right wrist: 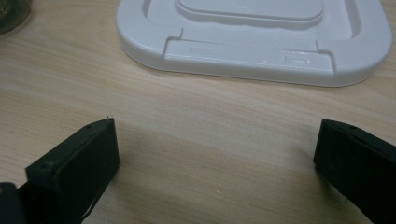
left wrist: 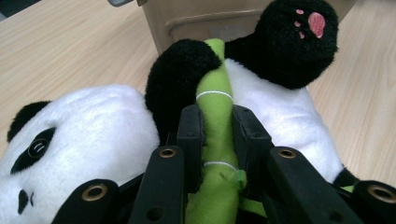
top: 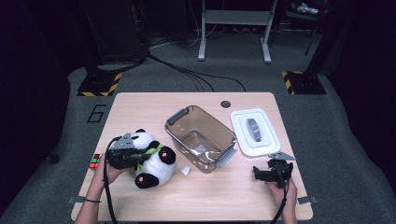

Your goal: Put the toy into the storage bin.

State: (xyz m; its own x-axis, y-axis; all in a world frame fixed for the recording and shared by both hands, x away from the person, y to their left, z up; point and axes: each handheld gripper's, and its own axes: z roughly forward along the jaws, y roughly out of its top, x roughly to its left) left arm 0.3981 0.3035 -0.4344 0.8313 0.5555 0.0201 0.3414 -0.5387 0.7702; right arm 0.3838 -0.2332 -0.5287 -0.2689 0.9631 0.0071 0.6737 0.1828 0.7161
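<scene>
Left gripper clamps my panda toy's green bamboo stalk, frame center. Right gripper stands open below the white lid.

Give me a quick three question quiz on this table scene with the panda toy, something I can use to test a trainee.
1. True or false: the left gripper has its jaws shut on the green bamboo stalk of the panda toy.
2. Where is the white lid? A on the clear bin; B flat on the table beside the bin; C under the panda.
3. How do the right gripper jaws stand?

Key: 1 true. 2 B. 3 Wide open, nothing between them.
</scene>
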